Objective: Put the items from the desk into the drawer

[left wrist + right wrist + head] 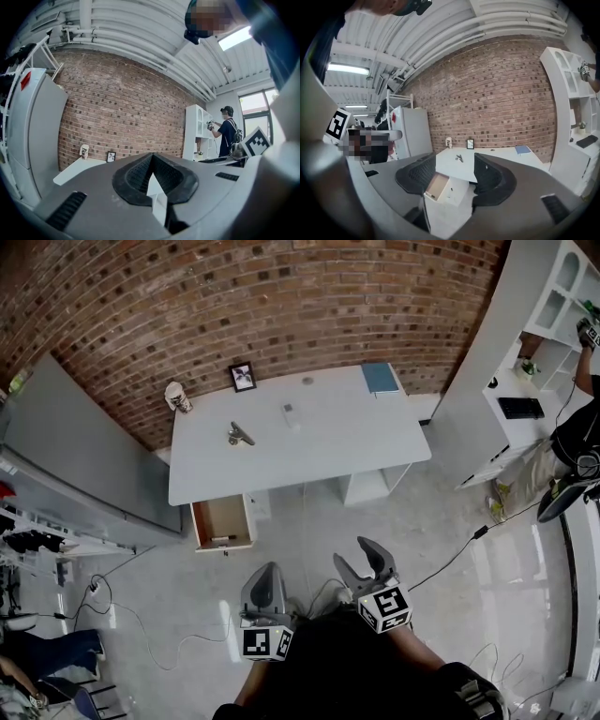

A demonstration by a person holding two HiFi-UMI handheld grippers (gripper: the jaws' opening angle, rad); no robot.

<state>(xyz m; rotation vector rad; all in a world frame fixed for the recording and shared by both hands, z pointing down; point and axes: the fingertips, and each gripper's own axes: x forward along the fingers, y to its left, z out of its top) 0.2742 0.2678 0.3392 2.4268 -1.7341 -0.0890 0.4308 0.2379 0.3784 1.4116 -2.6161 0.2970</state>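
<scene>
The job is only at its start: the person stands well back from the wide white desk [319, 442], and nothing is picked up yet. On the desk lie a flat blue notebook [380, 377], a small white box [291, 414], a small dark metal tool [239, 435], a little black picture frame [242, 377] and a white patterned cup [176, 397]. The pull-out drawer with a wooden inside [223, 521] hangs open under the desk's left end (a thin dark thing lies in it, too small to name).

The left gripper [267, 570] has its jaws closed together with nothing in them. The right gripper [354, 554] has its jaws wide apart and empty.

Next, I think, comes walking up close, reaching over one item, pinching it, and carrying it to the drawer.
</scene>
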